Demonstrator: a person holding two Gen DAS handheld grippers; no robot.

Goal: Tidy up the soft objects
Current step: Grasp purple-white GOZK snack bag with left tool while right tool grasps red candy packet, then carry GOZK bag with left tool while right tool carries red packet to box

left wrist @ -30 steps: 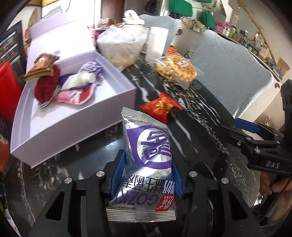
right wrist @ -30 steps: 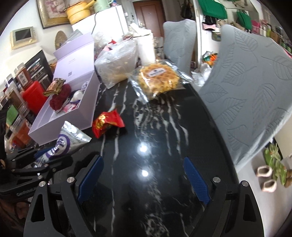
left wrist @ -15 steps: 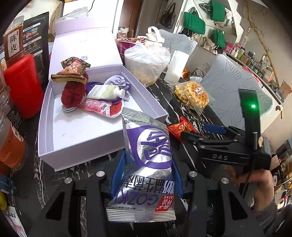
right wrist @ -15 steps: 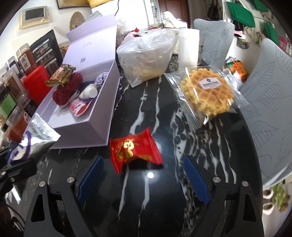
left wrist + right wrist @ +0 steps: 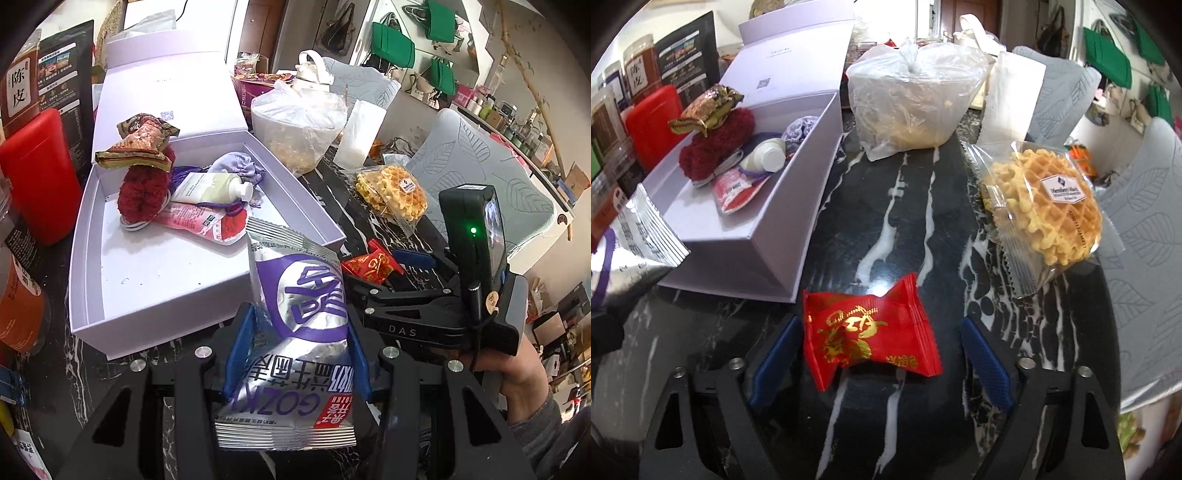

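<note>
Left gripper frame: black angular plastic with cut-out openings, silver round screws on the arms.
Left finger pads: blue, ribbed.
Right gripper frame: black, silver screws, textured blue pads.
Right gripper body: black, white letters "DAS", upright black module with a lit green light, thin black cable.
Sleeve: grey.

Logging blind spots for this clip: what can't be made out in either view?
- Left wrist view: the silver snack bag in the left claw hides the table behind it.
- Right wrist view: that bag is cut off by the left edge.
- Both views: the white plastic bag clouds its contents.
</note>
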